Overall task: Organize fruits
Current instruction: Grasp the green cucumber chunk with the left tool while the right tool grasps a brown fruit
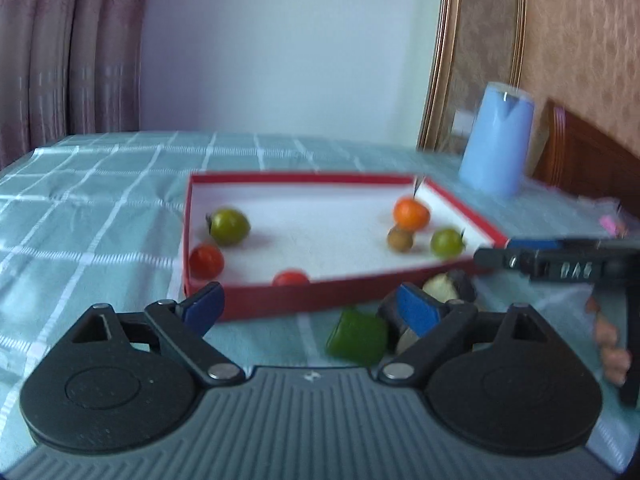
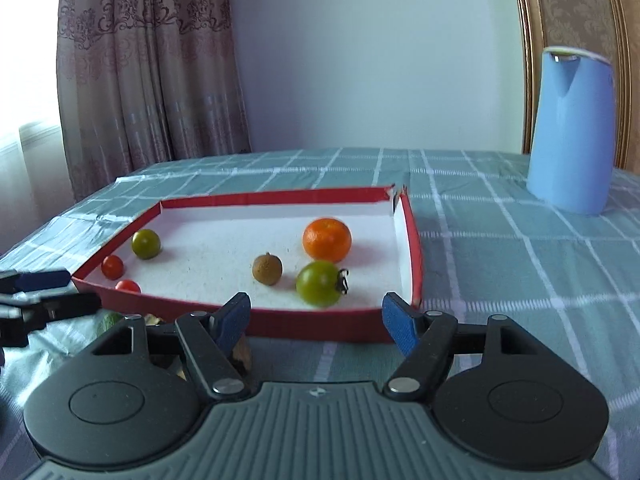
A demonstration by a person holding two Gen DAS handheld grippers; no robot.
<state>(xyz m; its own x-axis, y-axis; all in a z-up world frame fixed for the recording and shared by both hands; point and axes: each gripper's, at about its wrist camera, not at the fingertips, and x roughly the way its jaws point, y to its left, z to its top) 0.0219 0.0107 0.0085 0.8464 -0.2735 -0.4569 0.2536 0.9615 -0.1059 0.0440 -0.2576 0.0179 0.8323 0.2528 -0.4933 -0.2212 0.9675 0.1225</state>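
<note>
- Your left gripper point(image 1: 310, 308) hovers low just before the near wall of the red tray point(image 1: 256, 300), its blue-padded fingers point(image 1: 204, 306) spread wide with nothing between them.
- Your right gripper point(image 2: 316, 320) sits at the tray's near right corner, its ribbed blue fingers point(image 2: 400, 326) likewise held apart and empty.
- The tray point(image 2: 320, 322) is a shallow cardboard lid, red outside and matte white inside, resting on the bench's teal checked cloth point(image 2: 500, 260).
- Inside it, toward the right: a dimpled orange mandarin point(image 2: 327, 239), a rough brown longan point(image 2: 267, 268) just left of it, and a glossy green tomato point(image 2: 319, 283) with a dark stem nearest the front wall.
- At the left end: an olive-green round tomato point(image 2: 146, 243) and two small smooth red cherry tomatoes point(image 2: 112, 267), the second red tomato point(image 2: 128, 286) tucked against the front wall.
- Outside the tray, on the cloth by your left gripper's right finger, lies a blocky green piece point(image 1: 356, 336) touching a dark-skinned, pale-fleshed chunk point(image 1: 450, 286); the left wrist view is blurred, so what these are is hard to tell.
- A smooth pale-blue kettle point(image 2: 570, 132) stands upright, well apart from the tray at the back right.
- Patterned pink curtains point(image 2: 140, 72) hang behind the bench.
</note>
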